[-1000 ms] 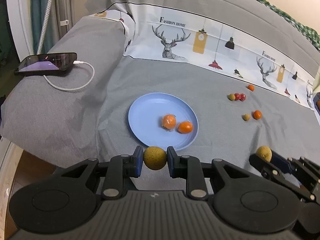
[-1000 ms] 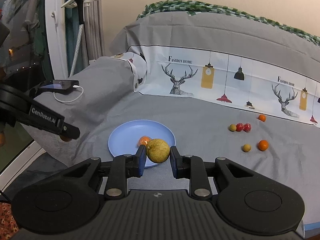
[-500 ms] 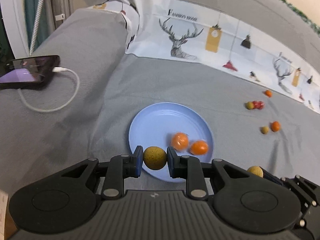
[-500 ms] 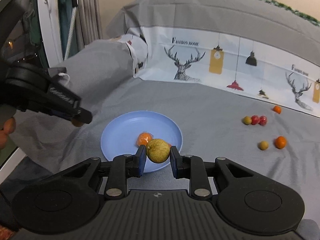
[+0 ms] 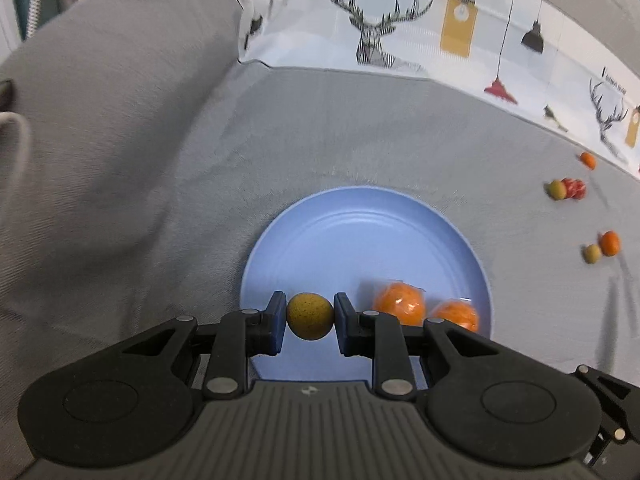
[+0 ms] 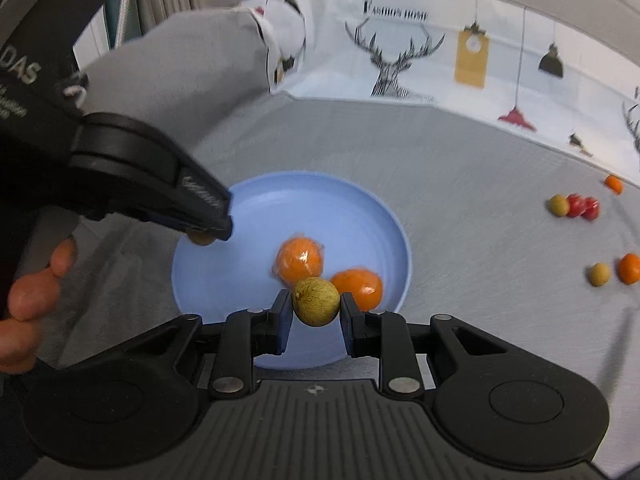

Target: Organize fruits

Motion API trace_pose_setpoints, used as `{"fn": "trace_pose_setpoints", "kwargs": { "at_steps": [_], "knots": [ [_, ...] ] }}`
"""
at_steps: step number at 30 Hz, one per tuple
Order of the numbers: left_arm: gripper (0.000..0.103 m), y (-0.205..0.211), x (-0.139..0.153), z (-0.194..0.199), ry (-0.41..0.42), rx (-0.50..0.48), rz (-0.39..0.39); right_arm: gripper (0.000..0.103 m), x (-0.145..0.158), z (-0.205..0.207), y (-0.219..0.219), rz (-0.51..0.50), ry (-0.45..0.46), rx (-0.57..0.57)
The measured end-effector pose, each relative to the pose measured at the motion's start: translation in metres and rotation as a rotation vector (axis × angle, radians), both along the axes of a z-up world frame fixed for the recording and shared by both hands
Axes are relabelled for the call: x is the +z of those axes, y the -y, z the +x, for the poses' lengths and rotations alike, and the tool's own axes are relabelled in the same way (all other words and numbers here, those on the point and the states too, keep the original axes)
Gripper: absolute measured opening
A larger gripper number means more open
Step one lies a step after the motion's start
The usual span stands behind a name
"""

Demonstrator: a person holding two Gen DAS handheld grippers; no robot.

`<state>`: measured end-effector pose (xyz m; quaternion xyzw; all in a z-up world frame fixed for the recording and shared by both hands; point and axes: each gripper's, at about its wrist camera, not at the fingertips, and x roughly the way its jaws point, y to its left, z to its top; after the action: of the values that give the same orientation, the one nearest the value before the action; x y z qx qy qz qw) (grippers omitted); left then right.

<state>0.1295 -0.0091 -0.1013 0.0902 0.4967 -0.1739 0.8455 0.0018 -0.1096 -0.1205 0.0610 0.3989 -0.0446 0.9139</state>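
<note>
Placing step: left gripper (image 5: 310, 322) fingers clamp a yellow-brown fruit (image 5: 310, 316), right gripper (image 6: 316, 307) fingers clamp a greenish fruit (image 6: 316, 301), both over the blue plate (image 6: 372, 208). Next, lower and part fingers beside the 2 oranges (image 6: 300, 261).

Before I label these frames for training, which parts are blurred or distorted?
Left wrist view: loose fruits at the right edge smear, held fruit stays sharp. Right wrist view: left gripper and bedding print blur; both fisheyes bend the edges.

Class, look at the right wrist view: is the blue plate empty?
No: two orange fruits already lie on the blue plate.
</note>
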Motion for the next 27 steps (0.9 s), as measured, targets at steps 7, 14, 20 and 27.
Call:
{"fn": "trace_pose_setpoints", "kwargs": {
  "at_steps": [7, 14, 20, 27],
  "knots": [
    [0.041, 0.003, -0.012, 0.009, 0.033, -0.018, 0.049, 0.027, -0.016, 0.019, 0.001, 0.015, -0.029, 0.004],
    [0.103, -0.012, 0.028, -0.016, 0.144, -0.02, 0.041, 0.08, 0.008, 0.008, 0.012, -0.02, 0.018, -0.034],
    [0.103, -0.043, 0.053, -0.074, 0.134, 0.001, 0.06, 0.091, 0.029, -0.054, 0.007, 0.032, -0.033, -0.033],
    [0.103, -0.071, 0.059, -0.142, 0.103, 0.062, 0.059, 0.093, 0.056, -0.113, -0.009, -0.033, 0.044, -0.076]
  ]
}}
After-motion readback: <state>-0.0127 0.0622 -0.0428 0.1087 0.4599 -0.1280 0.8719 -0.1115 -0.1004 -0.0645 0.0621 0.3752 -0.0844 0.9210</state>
